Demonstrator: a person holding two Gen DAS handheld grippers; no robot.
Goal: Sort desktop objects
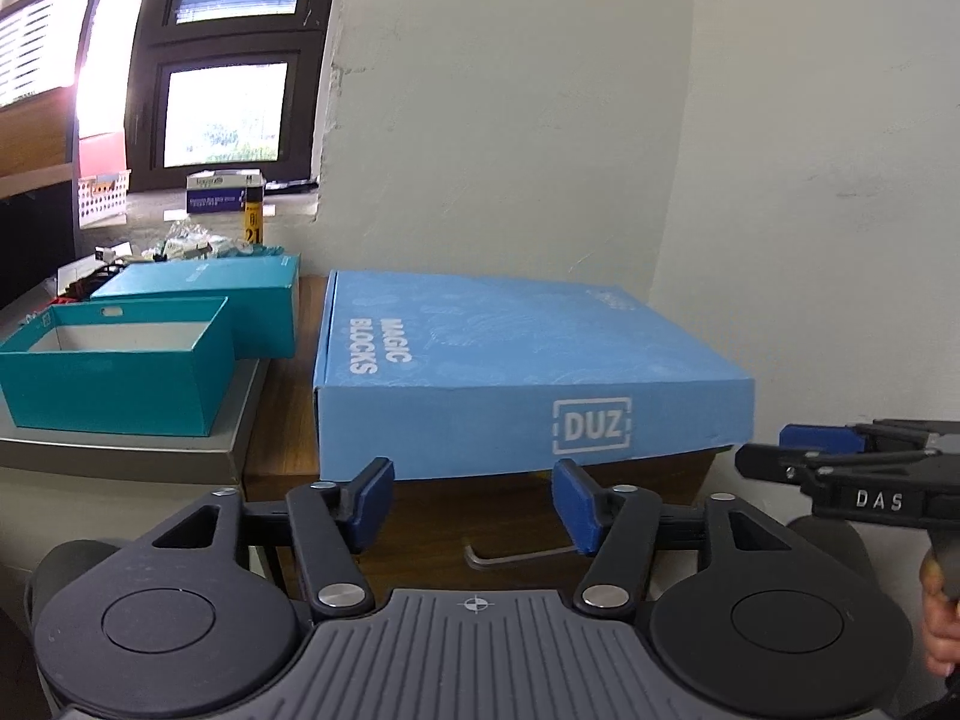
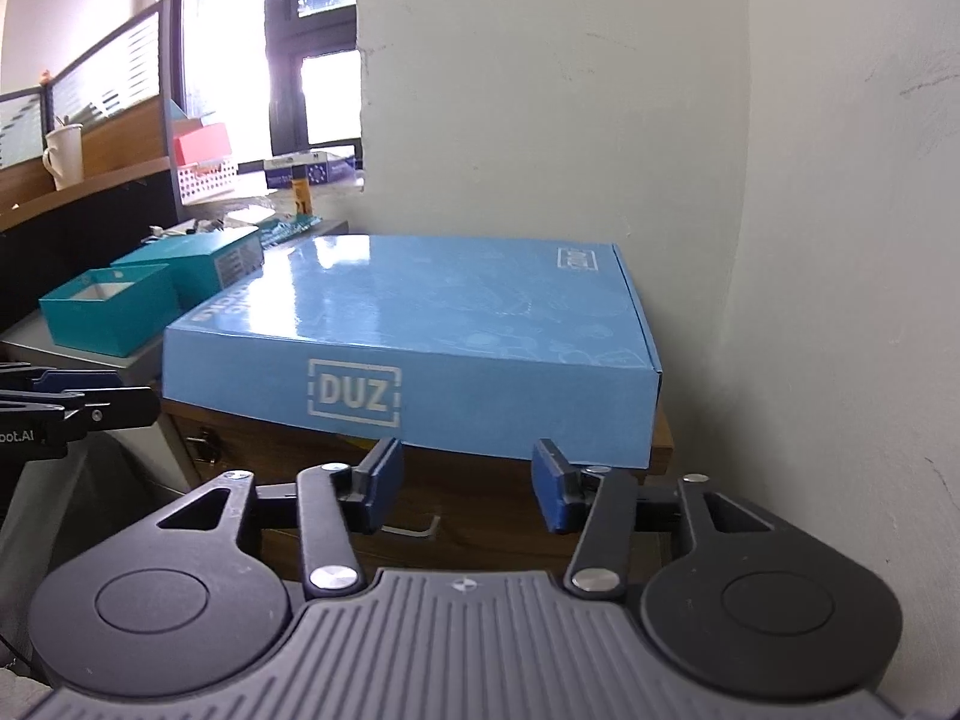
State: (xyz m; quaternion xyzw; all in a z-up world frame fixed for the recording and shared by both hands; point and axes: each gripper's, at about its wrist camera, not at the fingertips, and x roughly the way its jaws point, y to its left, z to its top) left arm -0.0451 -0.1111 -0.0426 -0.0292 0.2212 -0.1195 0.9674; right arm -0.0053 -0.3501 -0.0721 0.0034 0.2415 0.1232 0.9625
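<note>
A big flat blue "MAGIC BLOCKS" box [image 1: 516, 354] [image 2: 432, 324] marked DUZ lies shut on a brown wooden cabinet [image 1: 282, 456] in the corner by the wall. My left gripper [image 1: 474, 498] stands open just in front of the box's near side, with nothing between its blue pads. My right gripper [image 2: 468, 480] is likewise open and empty in front of the same side, further right; it also shows side-on at the edge of the left wrist view [image 1: 810, 450]. A small hex key [image 1: 516, 555] [image 2: 414, 531] lies on the wood below the fingers.
Left of the blue box, an open teal box [image 1: 120, 384] [image 2: 108, 318] and a closed teal box [image 1: 210, 288] sit on a grey cabinet [image 1: 120, 456]. Small clutter lines the window sill [image 1: 228, 198] behind. White wall closes off the back and right.
</note>
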